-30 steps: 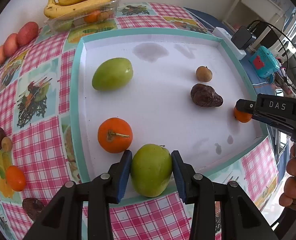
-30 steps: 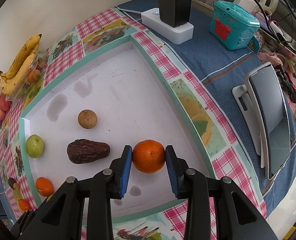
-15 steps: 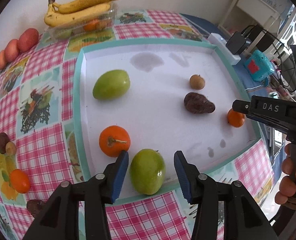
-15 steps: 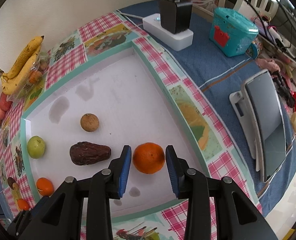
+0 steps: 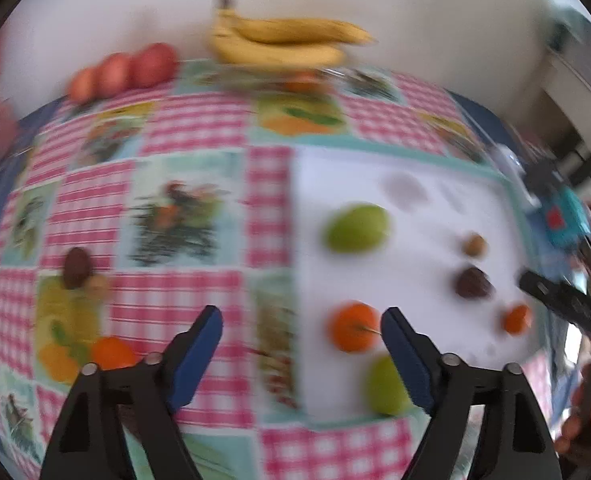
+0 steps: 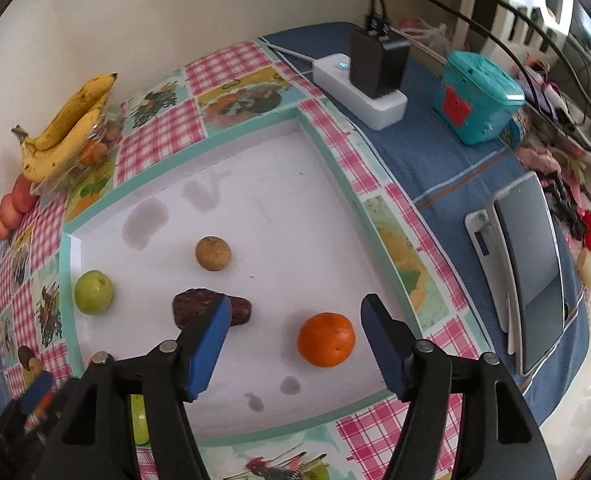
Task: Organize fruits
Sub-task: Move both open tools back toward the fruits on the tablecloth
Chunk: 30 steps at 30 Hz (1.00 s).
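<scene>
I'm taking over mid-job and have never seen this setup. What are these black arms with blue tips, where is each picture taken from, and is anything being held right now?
There is no robot here: a person holds a hand-held gripper in each hand. Each picture comes from a fisheye camera on one gripper, looking forward along its two blue-padded fingers.

The left gripper is open and holds nothing; its picture is blurred. It points at the checked tablecloth beside the white tray.

The right gripper is also open. An orange lies on the tray between its fingers, apparently untouched.

Also in the tray: a green apple, a dark brown fruit and a small tan round fruit. Bananas sit by the wall.
</scene>
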Tool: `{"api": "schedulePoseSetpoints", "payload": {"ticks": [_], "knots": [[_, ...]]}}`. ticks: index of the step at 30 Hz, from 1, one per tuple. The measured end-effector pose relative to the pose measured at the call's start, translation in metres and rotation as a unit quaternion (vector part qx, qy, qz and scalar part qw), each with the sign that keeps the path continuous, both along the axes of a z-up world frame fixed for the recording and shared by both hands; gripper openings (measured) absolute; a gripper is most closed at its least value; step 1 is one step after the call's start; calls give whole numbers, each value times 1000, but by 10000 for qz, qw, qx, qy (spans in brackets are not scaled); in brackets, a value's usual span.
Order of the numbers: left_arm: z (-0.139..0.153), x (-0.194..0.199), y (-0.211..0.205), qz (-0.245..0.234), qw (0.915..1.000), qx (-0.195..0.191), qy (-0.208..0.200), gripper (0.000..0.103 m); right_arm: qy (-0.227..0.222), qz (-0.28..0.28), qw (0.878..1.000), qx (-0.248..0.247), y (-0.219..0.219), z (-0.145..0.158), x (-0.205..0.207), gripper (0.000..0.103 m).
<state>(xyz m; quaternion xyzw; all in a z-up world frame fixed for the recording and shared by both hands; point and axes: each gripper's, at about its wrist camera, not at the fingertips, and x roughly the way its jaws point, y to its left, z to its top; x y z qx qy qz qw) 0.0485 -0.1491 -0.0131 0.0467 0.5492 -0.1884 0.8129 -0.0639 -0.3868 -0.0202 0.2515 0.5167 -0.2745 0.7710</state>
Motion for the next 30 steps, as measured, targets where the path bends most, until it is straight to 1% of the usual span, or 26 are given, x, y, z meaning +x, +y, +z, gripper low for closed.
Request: {"api": "schedulePoseSetpoints", "payload": {"ticks": [1, 2, 3, 5, 8, 10, 12, 14, 16, 19, 24, 27, 30], "knots": [[1, 5, 8, 149, 9999, 67, -54, 90, -22, 52, 10000, -34, 3, 2, 2, 71], [2, 10, 19, 307, 9993, 165, -136, 92, -41, 93, 9999, -48, 5, 3, 3, 74], [3, 14, 26, 408, 9987, 230, -201, 92, -58, 138, 9999, -56, 8, 4, 5, 80], [7, 21, 46, 634, 9966, 384, -369, 94, -100, 216, 9997, -55, 14, 5, 9, 81], [10, 29, 67, 864, 9939, 488, -490, 97, -106, 357, 9993, 5, 24, 4, 15, 81], [11, 33, 78, 953, 9929, 522, -484, 100, -107, 512, 9986, -15, 33, 4, 22, 82], [12, 37, 90, 1029, 9916, 595, -501, 101, -151, 639, 9978, -28, 42, 6, 27, 87], [15, 38, 100, 1076, 9888, 826, -629, 102, -279, 735, 9969, 41, 50, 9, 31, 89], [18, 38, 108, 1051, 9876, 930, -705, 102, -409, 809, 9957, 185, 58, 10, 35, 89], [22, 40, 121, 1066, 9871, 923, -755, 102, -437, 954, 9942, 239, 72, 12, 41, 89], [35, 39, 142, 1111, 9860, 906, -849, 102, -446, 1209, 9916, 66, 96, 20, 49, 89], [41, 40, 160, 1223, 9870, 665, -799, 102, -458, 1368, 9895, 26, 109, 26, 55, 89], [47, 41, 181, 1415, 9856, 485, -791, 102, -473, 1587, 9862, -35, 126, 31, 63, 89]]}}
